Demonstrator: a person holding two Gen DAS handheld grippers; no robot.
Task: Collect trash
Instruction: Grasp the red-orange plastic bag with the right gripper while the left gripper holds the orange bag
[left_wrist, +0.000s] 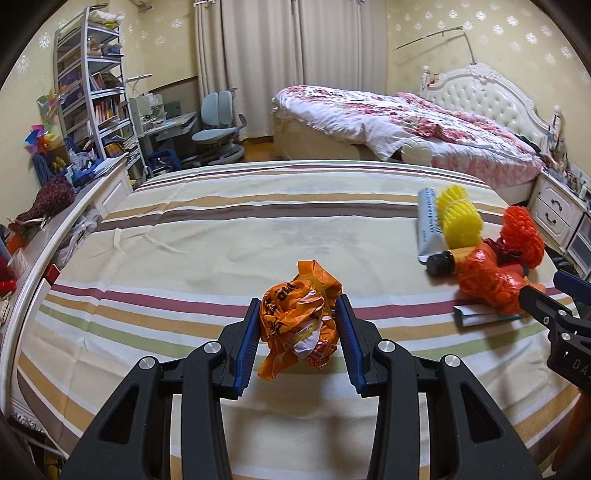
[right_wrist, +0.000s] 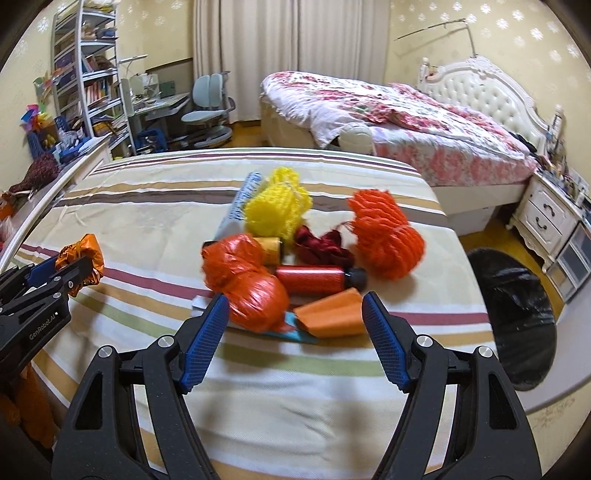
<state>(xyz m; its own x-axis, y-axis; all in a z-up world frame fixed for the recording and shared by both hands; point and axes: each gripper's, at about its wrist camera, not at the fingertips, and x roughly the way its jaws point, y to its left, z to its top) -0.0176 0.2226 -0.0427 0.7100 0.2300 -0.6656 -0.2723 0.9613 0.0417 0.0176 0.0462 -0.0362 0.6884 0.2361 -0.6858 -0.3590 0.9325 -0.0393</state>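
L fingers (left_wrist: 255, 332) clamped on orange bag (left_wrist: 301, 319), R fingers (right_wrist: 384, 343) wide open, empty, nr trash pile (right_wrist: 295, 251)

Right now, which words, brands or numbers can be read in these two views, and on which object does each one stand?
"GenRobot.AI": on the black body of the left claw, seen in the right wrist view.
"DA": cut-off letters on the right claw body, left wrist view.
Orange crumpled bag: dark printed characters, too creased to read.
White tube: blue print, too small to read.
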